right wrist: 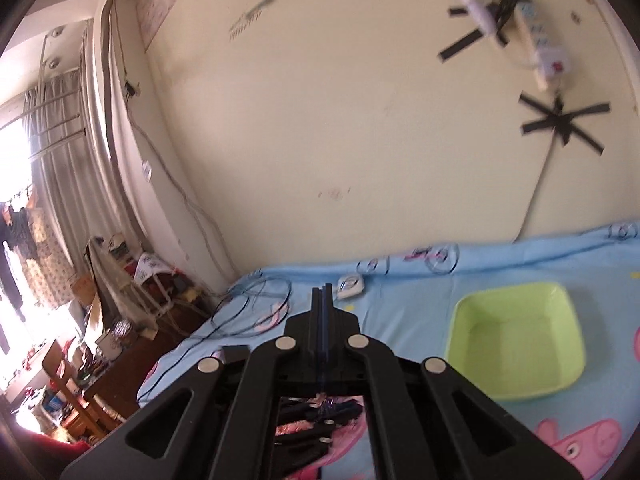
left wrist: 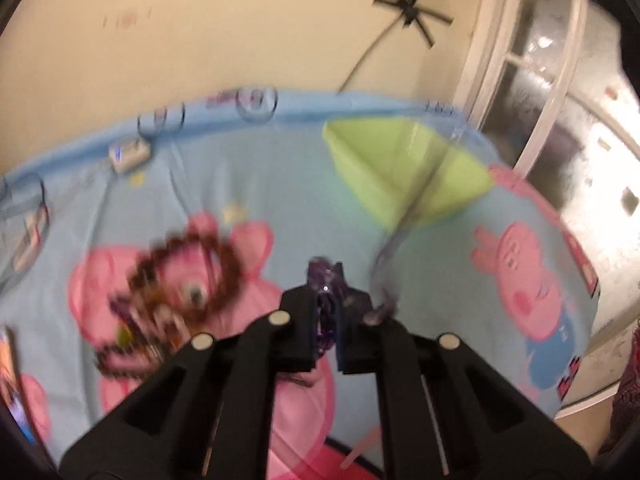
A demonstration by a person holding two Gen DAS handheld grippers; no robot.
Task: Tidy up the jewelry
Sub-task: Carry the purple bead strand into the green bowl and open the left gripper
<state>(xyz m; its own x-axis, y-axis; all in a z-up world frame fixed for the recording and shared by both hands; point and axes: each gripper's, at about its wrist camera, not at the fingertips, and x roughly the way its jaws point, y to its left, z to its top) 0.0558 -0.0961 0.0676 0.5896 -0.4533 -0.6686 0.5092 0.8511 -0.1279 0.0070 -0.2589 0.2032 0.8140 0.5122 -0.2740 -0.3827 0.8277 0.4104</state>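
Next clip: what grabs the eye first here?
The left gripper, shut on a purple beaded bracelet, low at centre of its view. Left of it, brown beaded jewelry lies blurred on the pink-pig tablecloth. A lime-green tray sits empty toward the wall.

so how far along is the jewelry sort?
Done: nothing visible; the green tray looks empty. In hand: the left hand-held gripper is shut on a purple beaded piece, lifted over the cloth. The right hand-held gripper is shut, empty. Left: the blurred pile of brown beaded jewelry on the blue cartoon cloth.
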